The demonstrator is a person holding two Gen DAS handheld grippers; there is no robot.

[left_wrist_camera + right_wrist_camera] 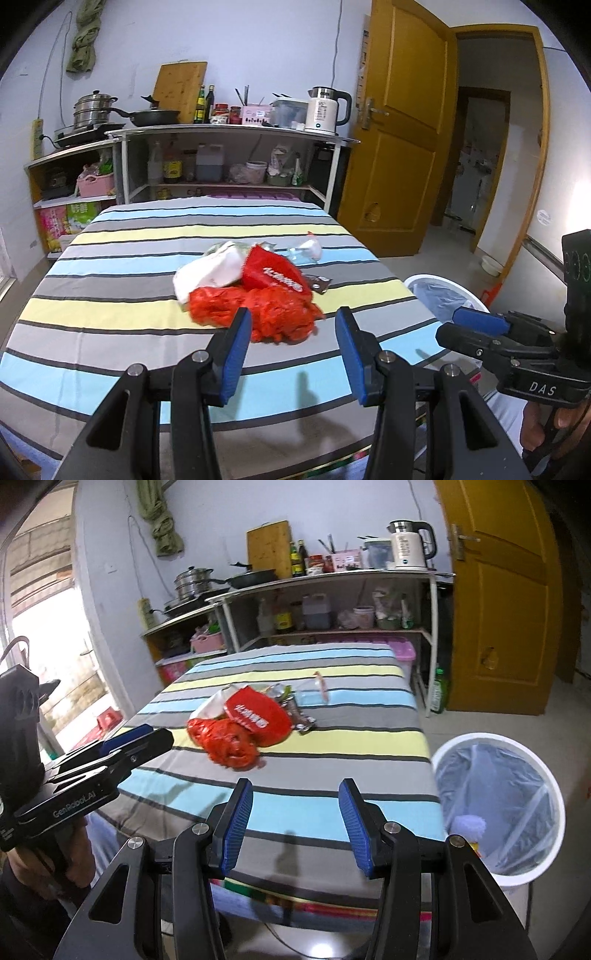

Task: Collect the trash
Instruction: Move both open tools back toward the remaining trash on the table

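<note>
The trash lay in a heap near the middle of the striped desk [110, 332]: a crumpled red plastic bag [266, 314] at the front, a red packet [277, 275] touching it behind, a white bag [210, 271] to the left, and a dark wrapper [319, 284] just to the right. Farther back sat what looked like clear plastic wrap [304, 251], too blurred to be sure. The left tool [291, 354] hovered above the desk, released and empty, aimed at the red bag. The right tool [295, 829] was likewise released with nothing between its 2 pads. A white bin [554, 794] lined with a clear bag stood beside the desk's right edge.
</note>
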